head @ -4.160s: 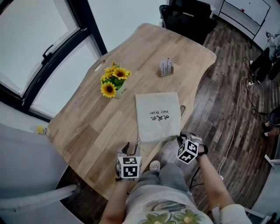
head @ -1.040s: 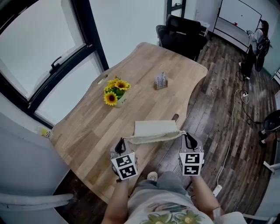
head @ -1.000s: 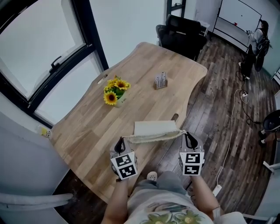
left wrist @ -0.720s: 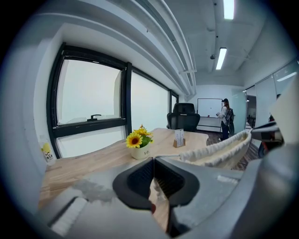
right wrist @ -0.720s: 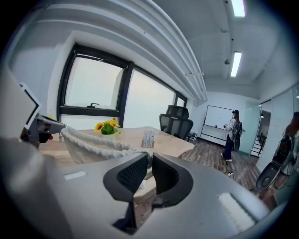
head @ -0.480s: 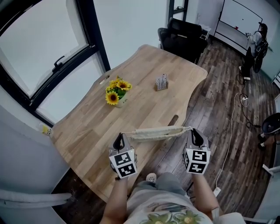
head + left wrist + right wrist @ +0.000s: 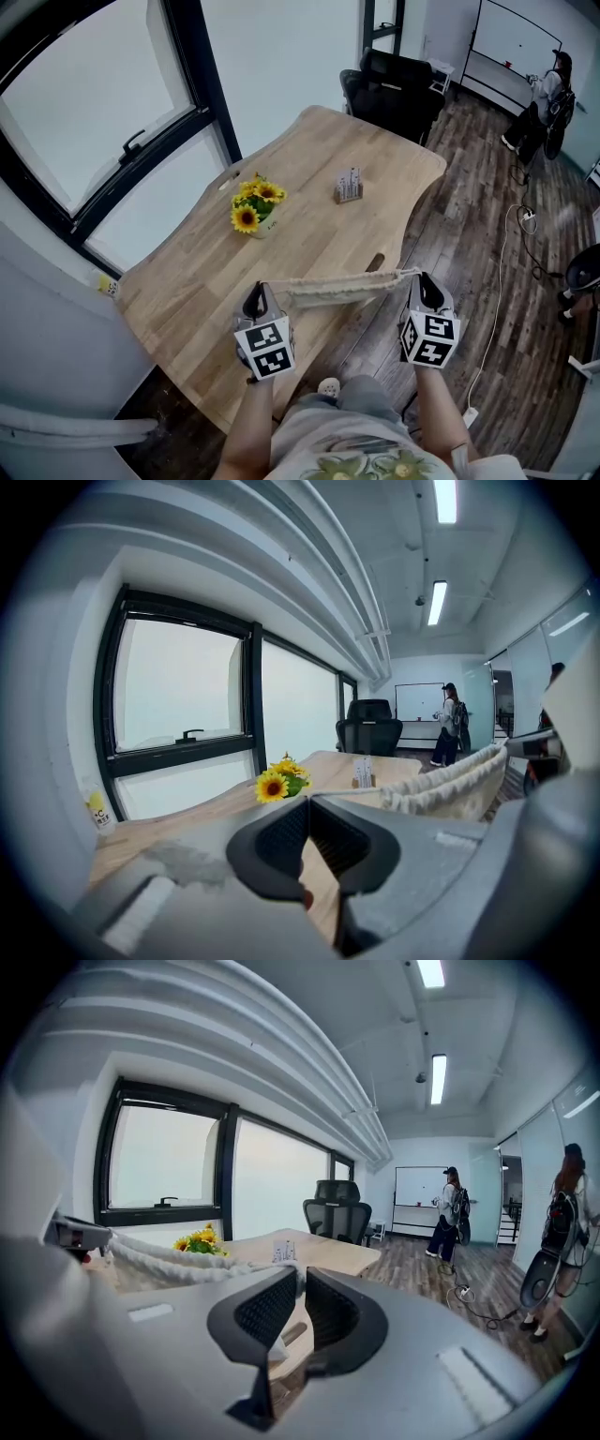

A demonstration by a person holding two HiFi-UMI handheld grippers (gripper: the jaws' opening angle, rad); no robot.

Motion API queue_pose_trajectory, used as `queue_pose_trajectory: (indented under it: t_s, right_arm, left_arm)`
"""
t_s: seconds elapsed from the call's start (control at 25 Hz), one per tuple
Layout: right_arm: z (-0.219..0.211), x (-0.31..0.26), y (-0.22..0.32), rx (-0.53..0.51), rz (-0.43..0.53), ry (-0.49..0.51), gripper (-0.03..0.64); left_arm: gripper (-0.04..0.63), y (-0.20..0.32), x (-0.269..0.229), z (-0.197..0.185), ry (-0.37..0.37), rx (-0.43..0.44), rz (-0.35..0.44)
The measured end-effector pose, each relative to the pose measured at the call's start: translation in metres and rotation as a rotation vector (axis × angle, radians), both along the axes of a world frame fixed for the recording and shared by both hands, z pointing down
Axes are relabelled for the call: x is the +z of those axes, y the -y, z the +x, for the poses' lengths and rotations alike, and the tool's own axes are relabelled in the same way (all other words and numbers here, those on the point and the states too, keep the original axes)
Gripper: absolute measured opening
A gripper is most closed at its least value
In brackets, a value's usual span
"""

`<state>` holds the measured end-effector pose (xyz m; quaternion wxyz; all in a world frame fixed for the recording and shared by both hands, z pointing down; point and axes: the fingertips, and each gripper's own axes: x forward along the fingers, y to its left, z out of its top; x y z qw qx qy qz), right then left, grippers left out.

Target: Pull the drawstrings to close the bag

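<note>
Left gripper [image 7: 254, 296] and right gripper [image 7: 425, 287] each clamp a drawstring [image 7: 275, 1347]. I see the bag [image 7: 342, 284] gathered between them, above the tabletop's [image 7: 309, 187] near edge.

Head camera looks steeply down on the table [image 7: 309, 178] from above the person [image 7: 352, 441]. Both gripper cameras sit close behind their jaws, facing level across it; all three share bag [image 7: 342, 286], sunflowers [image 7: 253, 204], chair [image 7: 394, 80].

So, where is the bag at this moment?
In the head view the bag hangs stretched between the left gripper and the right gripper, held by its drawstrings, over the table's near edge, nearer than the sunflowers.
</note>
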<state>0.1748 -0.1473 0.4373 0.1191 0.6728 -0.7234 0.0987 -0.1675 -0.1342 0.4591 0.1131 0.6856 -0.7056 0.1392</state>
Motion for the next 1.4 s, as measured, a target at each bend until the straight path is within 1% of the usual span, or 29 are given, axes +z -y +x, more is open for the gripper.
queue_pose_trajectory:
  t_s: [0.24, 0.48, 0.76, 0.96, 1.04, 1.12, 1.24, 1.32, 1.4]
  right_arm:
    - [0.005, 0.001, 0.0, 0.021, -0.002, 0.028, 0.035]
    - [0.009, 0.007, -0.002, 0.043, -0.015, 0.051, 0.035]
    - [0.017, 0.01, 0.002, 0.081, -0.007, 0.08, 0.035]
    - [0.017, 0.006, 0.005, 0.08, 0.007, 0.032, 0.035]
    - [0.012, 0.004, 0.007, 0.061, 0.024, 0.013, 0.035]
    - [0.007, -0.001, 0.008, 0.04, 0.06, 0.008, 0.039]
    - [0.006, -0.006, 0.009, 0.04, 0.114, -0.002, 0.044]
    - [0.006, -0.011, 0.01, 0.043, 0.149, -0.007, 0.051]
    - [0.004, -0.013, 0.013, 0.031, 0.172, -0.013, 0.088]
  left_arm:
    - [0.011, 0.003, -0.004, -0.006, 0.007, -0.015, 0.004]
    - [0.011, 0.006, -0.004, -0.011, -0.011, -0.021, 0.004]
    - [0.012, 0.015, -0.006, -0.014, -0.018, -0.02, 0.015]
    - [0.012, 0.021, -0.007, -0.015, -0.022, -0.021, 0.015]
    - [0.012, 0.023, -0.007, -0.015, -0.031, -0.015, 0.019]
    - [0.011, 0.024, -0.01, -0.012, -0.047, 0.016, 0.037]
    - [0.011, 0.026, -0.016, 0.0, -0.04, 0.069, 0.071]
    - [0.011, 0.027, -0.018, 0.004, -0.04, 0.08, 0.084]
    - [0.011, 0.028, -0.02, 0.005, -0.045, 0.082, 0.094]
